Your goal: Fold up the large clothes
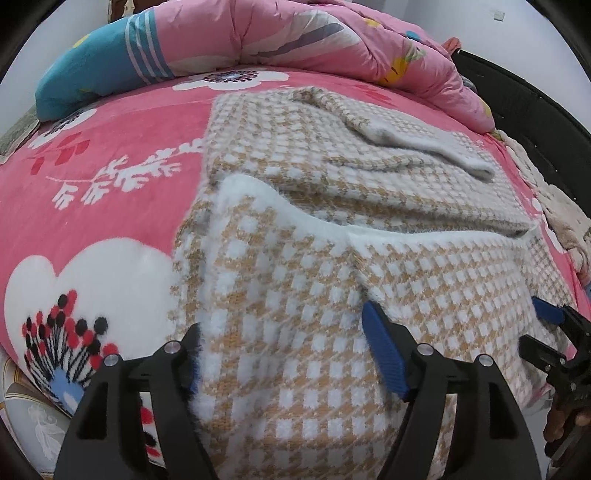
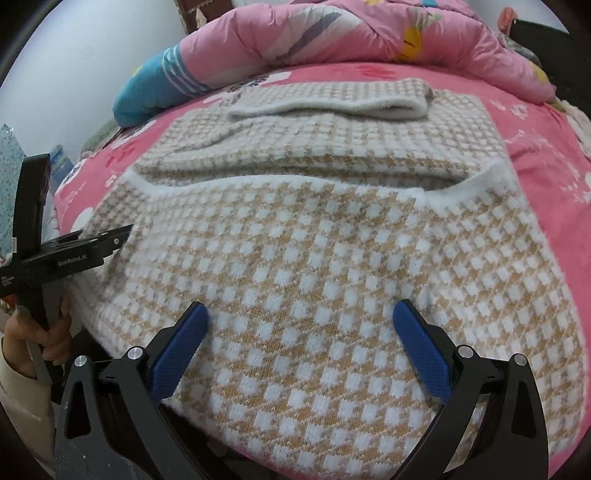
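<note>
Lying flat on the pink floral bedspread, the checked tan-and-white knit garment fills the near half of both views.

Left gripper: jaws apart, nothing pinched; blue pads straddle the garment's near hem, fabric under and between them. Left pad half buried in the fuzzy white edge at 7 o'clock.

Right gripper: jaws apart, blue pads resting on or just above the knit near its front edge; cannot tell which. No fold caught between them.

Each tool shows in the other's view: the right at 3 o'clock from the left wrist, the left at 9 o'clock from the right wrist, with a hand on its handle.

Beyond, toward 12 o'clock: a white-trimmed edge crosses the garment, then a folded sleeve lies across its far part. Farthest, a bunched pink quilt and blue pillow.
</note>
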Demonstrator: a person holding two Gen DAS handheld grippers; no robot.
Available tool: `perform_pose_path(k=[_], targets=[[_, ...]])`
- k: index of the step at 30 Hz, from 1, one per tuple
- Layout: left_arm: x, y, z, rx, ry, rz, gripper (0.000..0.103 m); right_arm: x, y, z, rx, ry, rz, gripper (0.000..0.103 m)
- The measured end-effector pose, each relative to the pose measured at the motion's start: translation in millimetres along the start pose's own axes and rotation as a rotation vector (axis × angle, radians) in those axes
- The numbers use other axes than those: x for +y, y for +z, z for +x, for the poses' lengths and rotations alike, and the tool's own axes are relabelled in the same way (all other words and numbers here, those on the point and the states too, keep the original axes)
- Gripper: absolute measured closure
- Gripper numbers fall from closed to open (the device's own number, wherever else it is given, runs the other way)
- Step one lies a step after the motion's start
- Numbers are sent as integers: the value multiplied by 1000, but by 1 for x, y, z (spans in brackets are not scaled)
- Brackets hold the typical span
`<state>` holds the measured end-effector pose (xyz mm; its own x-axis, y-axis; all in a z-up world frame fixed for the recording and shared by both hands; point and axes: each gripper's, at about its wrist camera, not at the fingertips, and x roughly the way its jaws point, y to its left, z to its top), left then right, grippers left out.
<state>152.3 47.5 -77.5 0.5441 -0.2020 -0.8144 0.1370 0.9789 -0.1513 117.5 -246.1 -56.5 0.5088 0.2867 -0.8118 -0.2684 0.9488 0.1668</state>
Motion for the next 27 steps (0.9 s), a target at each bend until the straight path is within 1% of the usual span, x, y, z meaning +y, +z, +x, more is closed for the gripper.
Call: perform_pose_path(k=[4, 9, 10, 12, 18, 20, 23, 27], targets=[[-4, 1, 1, 6, 15, -5, 30, -1, 2, 0, 11, 0, 4, 7], [-5, 4, 2, 13, 15, -14, 28, 1, 1, 1, 19, -5, 5, 7], [-5, 4, 2, 13, 10, -17, 28, 5, -2, 1, 20, -6, 4, 7], [-2, 4, 1, 10, -11, -21, 23, 5, -1, 1, 19, -7, 5, 7], [7, 3, 0, -8, -102, -38, 13, 5, -2, 3, 8, -6, 0, 7], [8, 3, 0, -11, -116, -40, 10, 7, -4, 2, 5, -7, 2, 7], [6, 2, 1, -12, -118, -31, 6, 6, -3, 2, 6, -6, 0, 7], [4, 0, 2, -18, -111, -28, 6, 6, -6, 0, 5, 2, -7, 7]])
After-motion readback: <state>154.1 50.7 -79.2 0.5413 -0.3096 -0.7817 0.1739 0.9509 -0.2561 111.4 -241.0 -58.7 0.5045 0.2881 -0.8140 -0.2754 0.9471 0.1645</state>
